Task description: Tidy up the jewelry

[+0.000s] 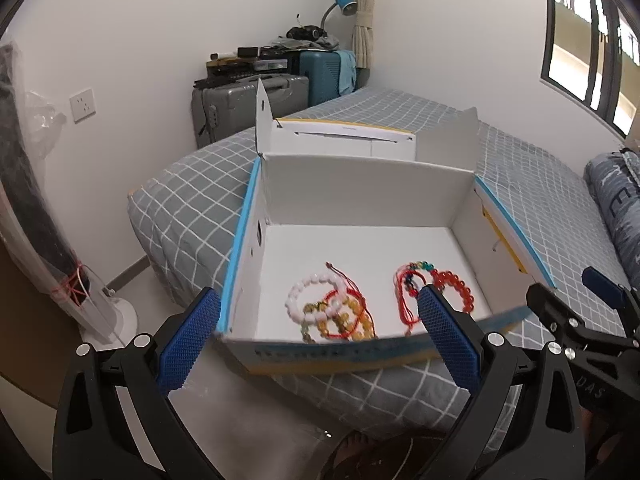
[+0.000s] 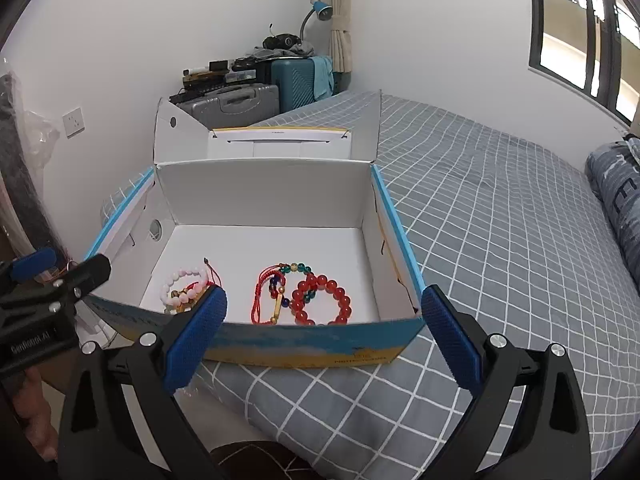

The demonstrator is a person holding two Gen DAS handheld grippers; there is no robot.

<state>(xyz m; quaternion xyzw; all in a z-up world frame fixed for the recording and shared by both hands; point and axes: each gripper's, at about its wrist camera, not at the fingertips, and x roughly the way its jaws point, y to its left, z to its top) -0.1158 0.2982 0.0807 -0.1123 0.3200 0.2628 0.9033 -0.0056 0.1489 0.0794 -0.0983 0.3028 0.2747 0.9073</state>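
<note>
An open white cardboard box (image 1: 356,208) with blue edges sits on the bed; it also shows in the right wrist view (image 2: 264,192). Inside lie a pink bead bracelet (image 1: 316,286) tangled with amber beads and red cord (image 1: 352,320), and a red bead bracelet (image 2: 320,300) beside a red cord with coloured beads (image 2: 276,284). My left gripper (image 1: 318,334) is open and empty, just in front of the box's near wall. My right gripper (image 2: 324,330) is open and empty, also before the near wall. Each gripper shows at the edge of the other's view.
The bed (image 2: 500,216) has a grey checked sheet, with a rolled dark quilt (image 2: 620,192) at the right. Suitcases (image 1: 248,100) and clutter stand by the far wall. A wrapped fan (image 1: 52,216) stands at the left. The box lid (image 2: 276,136) stands open behind.
</note>
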